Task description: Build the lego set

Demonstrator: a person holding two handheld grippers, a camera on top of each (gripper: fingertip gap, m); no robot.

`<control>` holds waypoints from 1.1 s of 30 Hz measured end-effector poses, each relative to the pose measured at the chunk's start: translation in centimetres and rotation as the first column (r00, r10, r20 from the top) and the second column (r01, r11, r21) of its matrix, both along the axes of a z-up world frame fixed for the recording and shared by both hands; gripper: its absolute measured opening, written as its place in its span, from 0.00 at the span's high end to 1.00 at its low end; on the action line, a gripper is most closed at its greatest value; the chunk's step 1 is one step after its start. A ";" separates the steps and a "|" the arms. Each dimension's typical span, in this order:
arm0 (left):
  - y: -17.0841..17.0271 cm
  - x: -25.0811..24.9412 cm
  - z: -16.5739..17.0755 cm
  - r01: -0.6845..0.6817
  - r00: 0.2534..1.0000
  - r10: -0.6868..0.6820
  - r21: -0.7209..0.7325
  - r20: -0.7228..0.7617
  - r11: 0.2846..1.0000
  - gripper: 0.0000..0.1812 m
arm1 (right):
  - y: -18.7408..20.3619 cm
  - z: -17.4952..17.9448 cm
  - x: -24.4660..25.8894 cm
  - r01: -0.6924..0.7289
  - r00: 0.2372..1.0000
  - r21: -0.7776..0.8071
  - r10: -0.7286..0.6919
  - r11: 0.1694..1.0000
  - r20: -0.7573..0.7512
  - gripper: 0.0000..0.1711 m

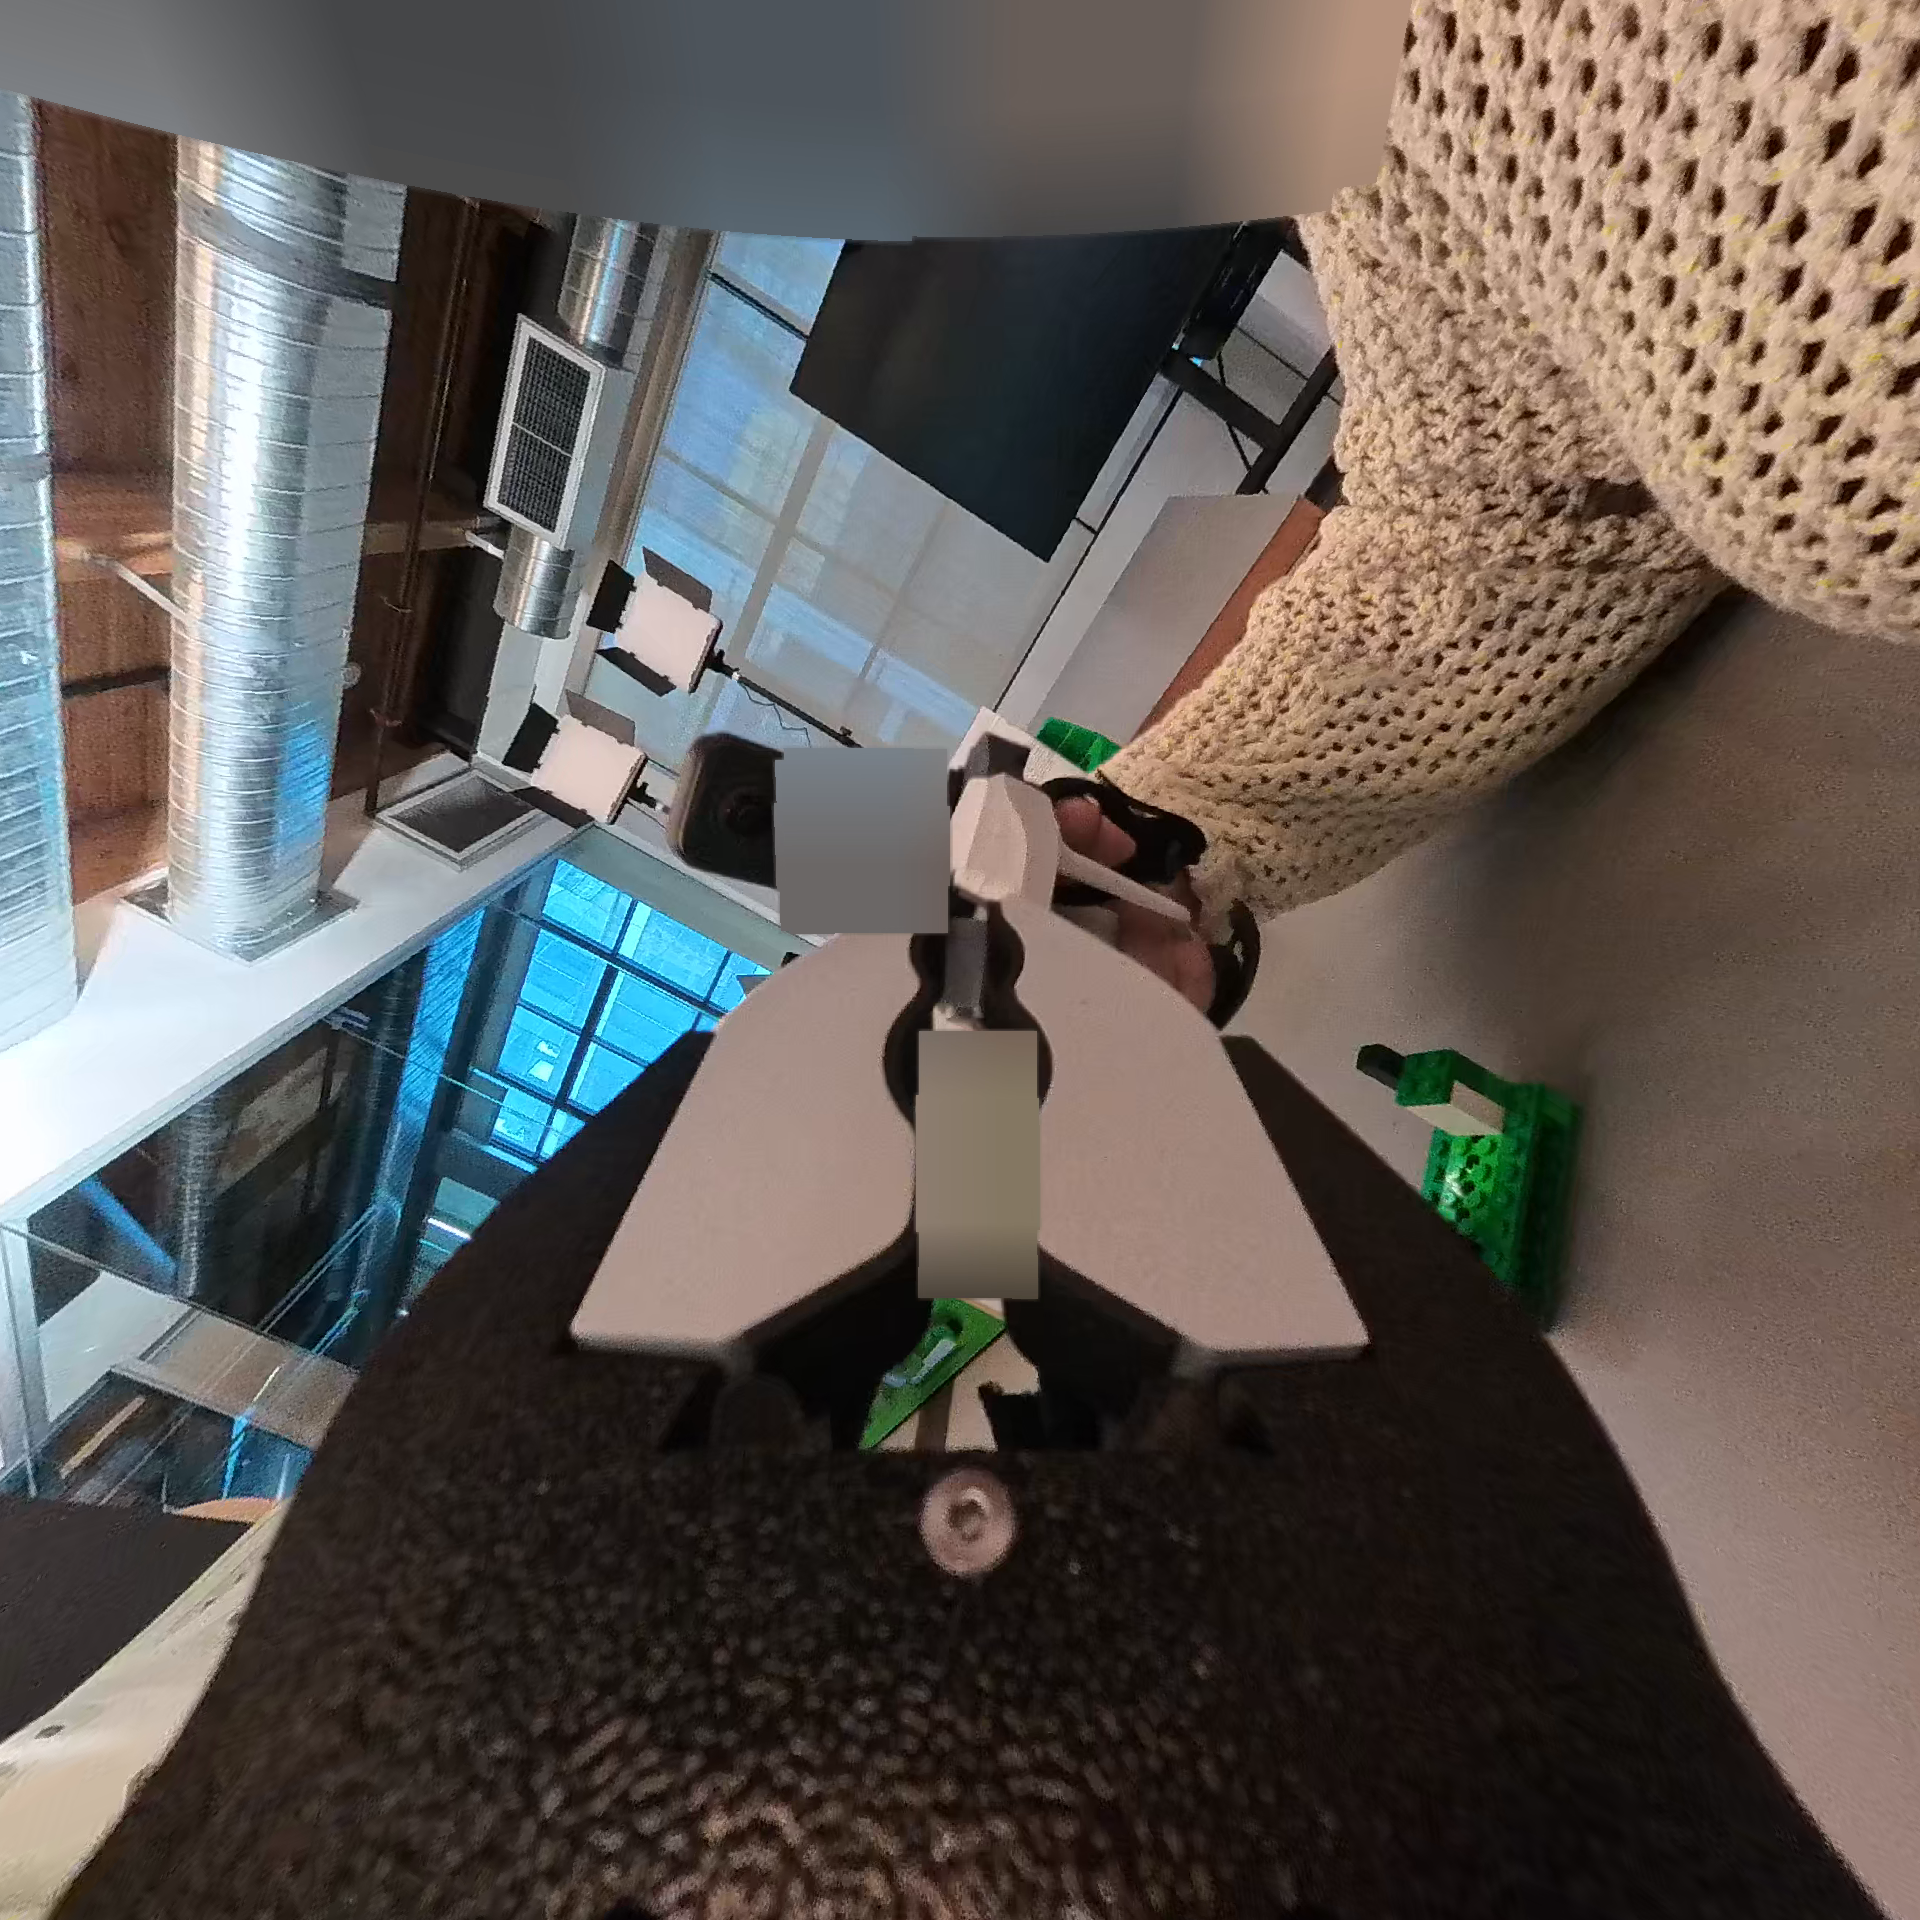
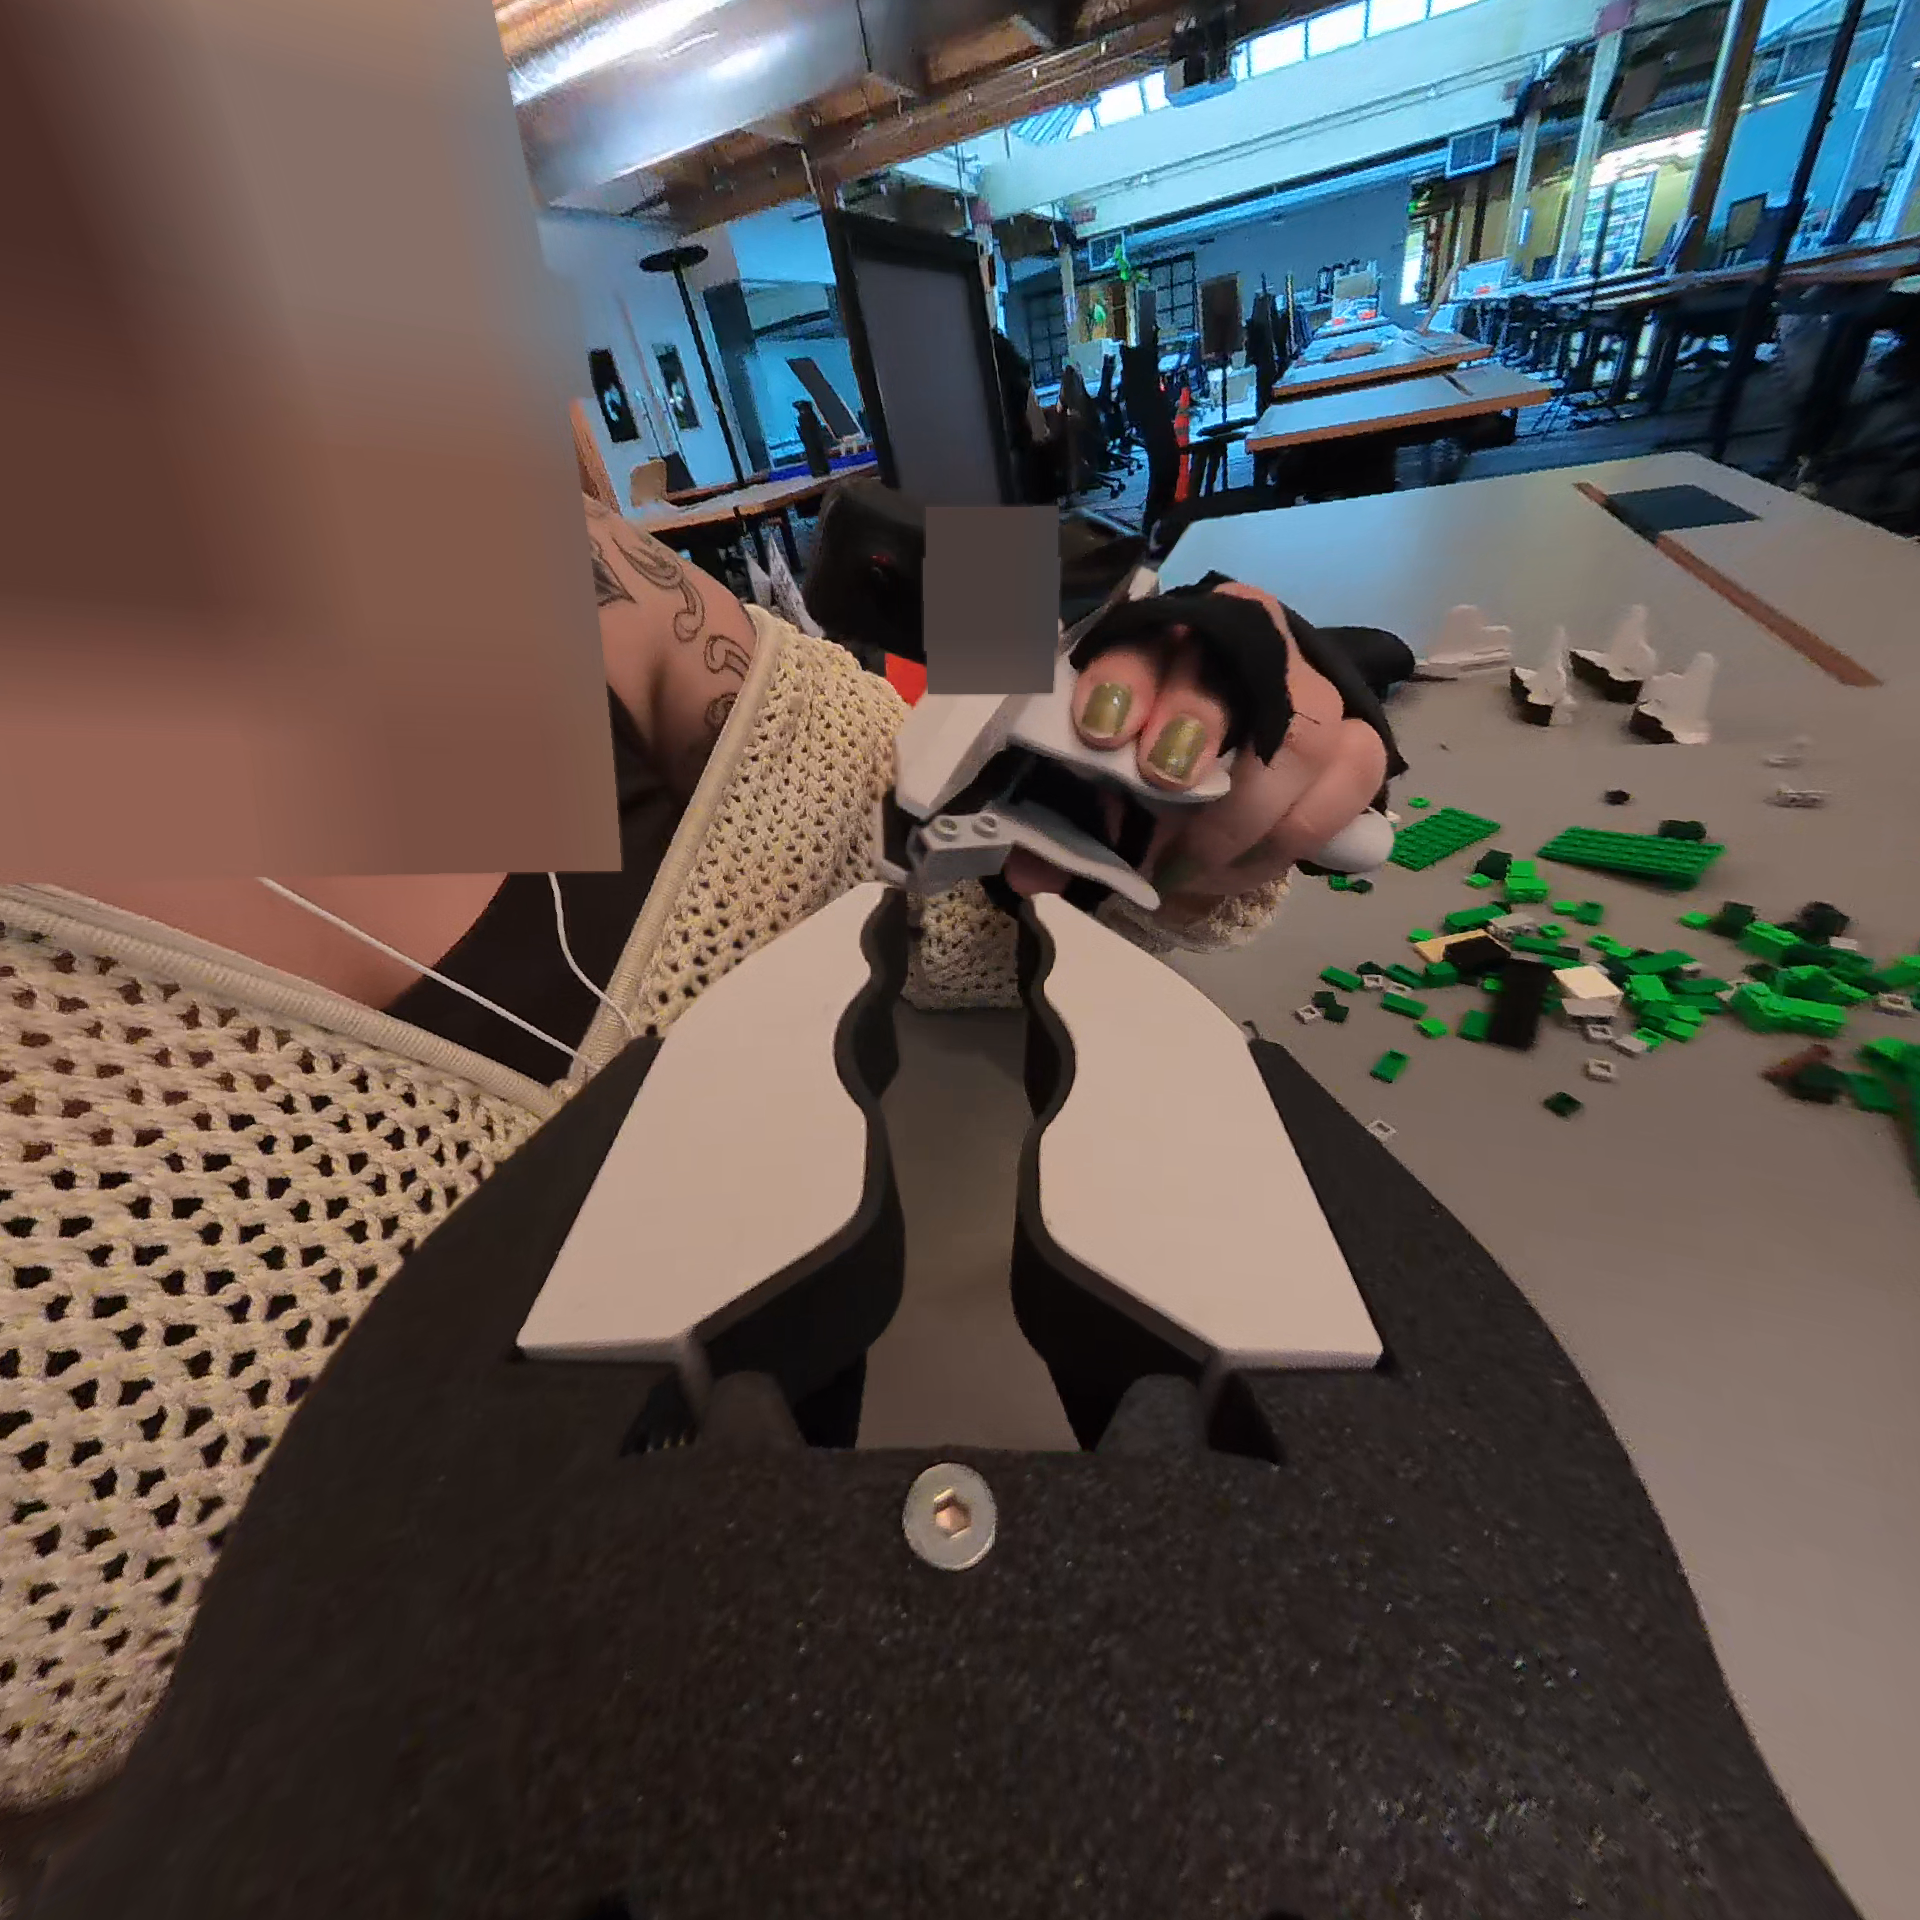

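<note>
My left gripper point(image 1: 966, 961) is shut on a small grey lego brick point(image 1: 964, 971) at its fingertips and holds it up in the air. The same brick point(image 2: 961, 840) shows in the right wrist view, just beyond my right gripper point(image 2: 954, 899), which is open and empty and points at it from close by. A green lego build point(image 1: 1496, 1164) with a tan and black piece on it stands on the grey table. A heap of loose green, black and white lego pieces point(image 2: 1662, 987) lies on the table point(image 2: 1558, 1299) to the right.
Two green plates point(image 2: 1631, 854) lie behind the heap. Several white and brown pieces point(image 2: 1621, 675) stand farther back. The person's knitted sleeve point(image 1: 1558, 520) and body are close to both grippers. The table's near right part is bare. The grippers are tip to tip, or close to it.
</note>
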State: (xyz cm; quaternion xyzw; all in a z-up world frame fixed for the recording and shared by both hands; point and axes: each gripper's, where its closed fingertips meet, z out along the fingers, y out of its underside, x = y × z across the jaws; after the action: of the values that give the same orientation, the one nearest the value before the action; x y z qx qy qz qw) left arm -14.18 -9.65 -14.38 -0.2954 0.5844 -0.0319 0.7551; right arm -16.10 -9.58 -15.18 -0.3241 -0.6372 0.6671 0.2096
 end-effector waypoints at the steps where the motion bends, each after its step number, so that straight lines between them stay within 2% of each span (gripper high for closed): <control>1: -0.1 0.0 0.0 0.004 1.000 -0.004 0.001 -0.004 1.000 0.96 | 0.0 0.0 0.0 0.000 1.000 -0.004 0.000 1.000 -0.006 0.87; 5: -0.5 0.3 0.0 0.032 0.999 -0.032 -0.014 -0.005 0.999 0.96 | -0.6 0.1 0.4 -0.047 0.999 -0.041 0.047 0.998 -0.005 0.83; 12: -1.8 1.5 -0.2 0.097 0.995 -0.099 -0.048 -0.033 0.994 0.96 | -2.0 0.9 1.7 -0.222 0.974 -0.208 0.224 0.953 -0.013 0.85; 18: -2.3 2.1 -0.4 0.132 0.990 -0.136 -0.092 -0.039 0.987 0.96 | -2.5 0.2 2.0 -0.213 0.977 -0.120 0.211 0.970 -0.031 0.90; 20: -1.7 1.9 -0.5 0.121 0.992 -0.125 -0.137 -0.019 0.983 0.96 | -1.8 0.1 2.0 -0.157 0.988 -0.095 0.154 0.983 -0.032 0.90; 24: 1.0 0.7 -1.8 0.075 0.997 -0.071 -0.292 0.024 0.953 0.75 | 2.0 -0.7 2.2 0.064 0.997 -0.060 -0.067 0.996 -0.047 0.90; 26: 2.5 0.2 -4.0 0.063 0.998 -0.070 -0.453 0.002 0.889 0.68 | 4.1 -1.7 2.7 0.206 0.976 -0.026 -0.207 0.978 -0.061 0.90; 29: 4.1 0.3 -9.0 0.006 0.989 -0.104 -0.677 -0.104 0.736 0.58 | 6.7 -3.8 3.8 0.399 0.914 0.065 -0.391 0.915 -0.103 0.90; 33: 5.2 1.3 -12.5 -0.026 0.967 -0.179 -0.765 -0.183 0.644 0.61 | 9.3 -5.3 5.1 0.575 0.812 0.084 -0.554 0.814 -0.183 0.90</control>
State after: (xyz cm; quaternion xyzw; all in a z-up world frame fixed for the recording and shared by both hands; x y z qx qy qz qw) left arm -12.88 -4.49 -26.89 -0.5613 0.6162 -0.2702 0.4819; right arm -11.02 -0.27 -20.48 -0.4328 -0.5379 0.5523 0.4672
